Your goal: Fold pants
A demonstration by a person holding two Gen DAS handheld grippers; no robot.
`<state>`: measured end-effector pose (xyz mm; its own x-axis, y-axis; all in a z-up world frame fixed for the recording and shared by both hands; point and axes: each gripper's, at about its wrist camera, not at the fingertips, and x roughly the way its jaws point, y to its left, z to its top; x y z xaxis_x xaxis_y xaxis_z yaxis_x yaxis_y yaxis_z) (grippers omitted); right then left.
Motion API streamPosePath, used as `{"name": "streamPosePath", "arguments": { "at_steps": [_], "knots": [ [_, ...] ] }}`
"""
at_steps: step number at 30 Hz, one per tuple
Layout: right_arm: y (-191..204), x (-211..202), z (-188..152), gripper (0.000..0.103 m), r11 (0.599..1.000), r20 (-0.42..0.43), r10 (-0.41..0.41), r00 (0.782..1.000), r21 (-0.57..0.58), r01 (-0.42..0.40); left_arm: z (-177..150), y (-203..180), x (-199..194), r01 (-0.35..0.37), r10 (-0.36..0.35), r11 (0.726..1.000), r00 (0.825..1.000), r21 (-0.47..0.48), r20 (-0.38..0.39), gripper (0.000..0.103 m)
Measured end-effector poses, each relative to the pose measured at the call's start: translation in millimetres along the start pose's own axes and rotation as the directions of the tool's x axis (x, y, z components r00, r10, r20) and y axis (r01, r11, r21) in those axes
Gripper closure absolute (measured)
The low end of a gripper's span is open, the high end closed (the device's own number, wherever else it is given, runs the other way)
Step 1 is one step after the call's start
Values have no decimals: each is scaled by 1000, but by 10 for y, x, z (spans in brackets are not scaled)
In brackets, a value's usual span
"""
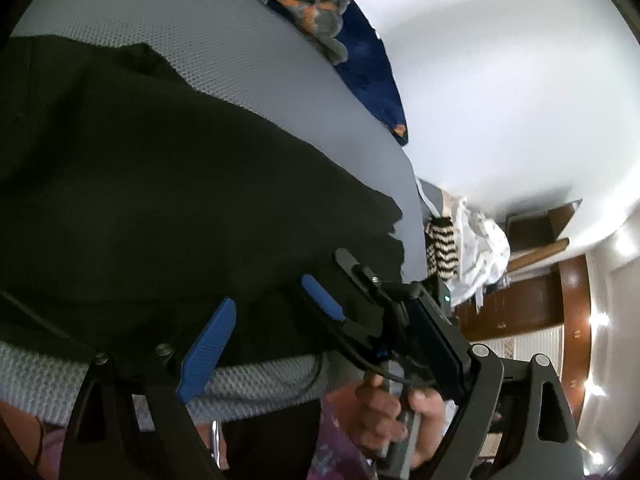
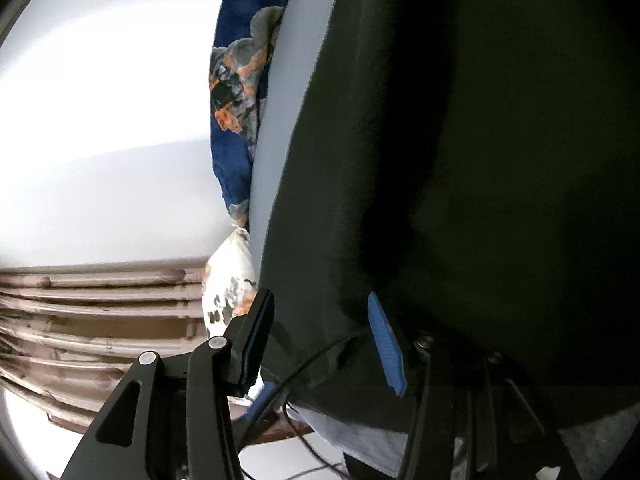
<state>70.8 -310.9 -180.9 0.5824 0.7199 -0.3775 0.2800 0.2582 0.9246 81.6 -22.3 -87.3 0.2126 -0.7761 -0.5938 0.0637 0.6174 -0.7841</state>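
Your pants (image 1: 168,168) lay dark across the grey bed (image 1: 248,40), one corner reaching the near edge. Your right gripper (image 2: 320,340) stood part-open astride that corner (image 2: 320,320), cloth between the fingers, pads not visibly pressing. Your left gripper (image 1: 332,360) was spread wide and empty near the same edge, looking across at your right hand (image 1: 396,412). You seemed to be taking hold for a fold. Next, I judged, you needed to pinch that corner firmly and set the left on the edge beside it before lifting.
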Motion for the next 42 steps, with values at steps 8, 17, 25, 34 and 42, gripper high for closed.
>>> {"name": "streamPosePath", "arguments": {
  "at_steps": [8, 17, 25, 34, 42],
  "knots": [
    [154, -498, 16, 47, 977, 182, 206, 961, -97, -191, -175, 84, 131, 88, -88, 996, 996, -13, -29, 15],
    [9, -287, -115, 45, 1000, 30, -23, 999, -18, 23, -232, 185, 177, 91, -93, 992, 995, -89, -18, 15],
    [50, 11, -109, 26, 1000, 82, 2, 997, 29, -5, -259, 390, 166, 67, -65, 986, 998, -150, 16, 15],
    [25, -332, 74, 27, 996, 149, -71, 986, -38, 78, -253, 444, 259, 116, -112, 978, 993, -176, 31, 15],
    [16, -149, 192, 23, 988, -32, -155, 987, -9, 155, -227, 470, 401, 116, -114, 974, 993, -195, 25, 15]
  ]
}}
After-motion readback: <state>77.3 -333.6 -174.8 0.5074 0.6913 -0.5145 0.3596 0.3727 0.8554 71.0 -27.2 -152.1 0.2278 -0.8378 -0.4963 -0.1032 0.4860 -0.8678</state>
